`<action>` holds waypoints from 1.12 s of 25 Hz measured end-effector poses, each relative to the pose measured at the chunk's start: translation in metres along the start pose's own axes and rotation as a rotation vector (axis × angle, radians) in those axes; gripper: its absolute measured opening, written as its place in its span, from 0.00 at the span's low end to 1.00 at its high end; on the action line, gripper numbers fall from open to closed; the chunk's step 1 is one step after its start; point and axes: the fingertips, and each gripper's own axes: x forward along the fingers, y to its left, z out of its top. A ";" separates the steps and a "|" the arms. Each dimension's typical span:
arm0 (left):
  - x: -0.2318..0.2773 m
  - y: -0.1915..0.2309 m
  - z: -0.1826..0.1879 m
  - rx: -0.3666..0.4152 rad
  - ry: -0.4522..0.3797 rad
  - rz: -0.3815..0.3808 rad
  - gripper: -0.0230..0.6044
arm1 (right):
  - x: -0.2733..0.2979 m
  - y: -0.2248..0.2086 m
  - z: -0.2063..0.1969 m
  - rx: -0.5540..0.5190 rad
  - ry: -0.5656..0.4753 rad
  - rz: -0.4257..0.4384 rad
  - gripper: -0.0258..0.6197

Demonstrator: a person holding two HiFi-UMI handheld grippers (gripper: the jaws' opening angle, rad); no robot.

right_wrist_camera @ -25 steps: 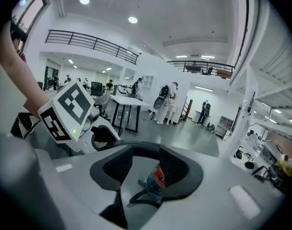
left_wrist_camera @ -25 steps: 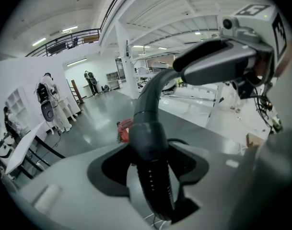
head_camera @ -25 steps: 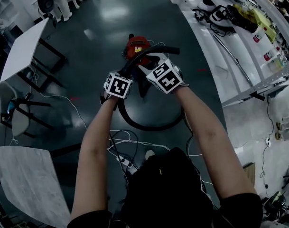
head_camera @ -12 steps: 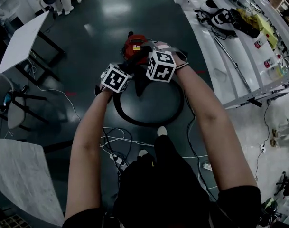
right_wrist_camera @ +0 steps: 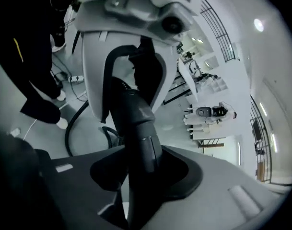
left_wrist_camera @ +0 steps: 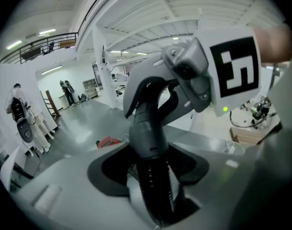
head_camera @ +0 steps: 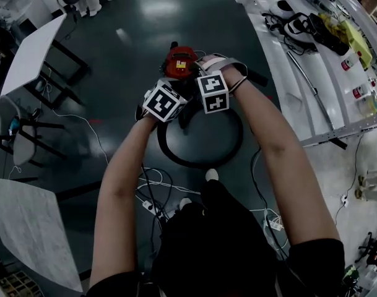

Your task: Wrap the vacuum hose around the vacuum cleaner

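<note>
The red vacuum cleaner (head_camera: 180, 60) sits on the floor at the upper centre of the head view, with the black vacuum hose (head_camera: 200, 164) looping just below it. The left gripper (left_wrist_camera: 153, 176) has its jaws clenched on the ribbed hose. The jaws of the right gripper (right_wrist_camera: 143, 176) (they have just been closing) grasp its smooth rigid part.

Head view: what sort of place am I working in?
Probably a lab or workshop hall: glossy dark floor, a long white workbench strewn with equipment, and loose cables across the floor.
</note>
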 end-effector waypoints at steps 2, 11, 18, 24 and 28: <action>0.008 0.002 0.006 0.023 -0.003 -0.008 0.42 | 0.005 0.000 -0.011 -0.009 0.010 0.021 0.28; 0.025 0.029 0.019 -0.051 -0.083 0.071 0.43 | 0.024 -0.007 -0.040 0.207 -0.019 0.116 0.28; 0.033 0.057 0.026 -0.096 -0.097 0.163 0.52 | 0.035 -0.023 -0.061 0.320 -0.038 0.117 0.28; 0.031 0.093 0.006 -0.161 -0.053 0.287 0.53 | 0.037 -0.054 -0.087 0.440 -0.062 0.094 0.28; 0.035 0.109 -0.010 -0.211 -0.013 0.352 0.53 | 0.040 -0.067 -0.109 0.555 -0.087 0.090 0.28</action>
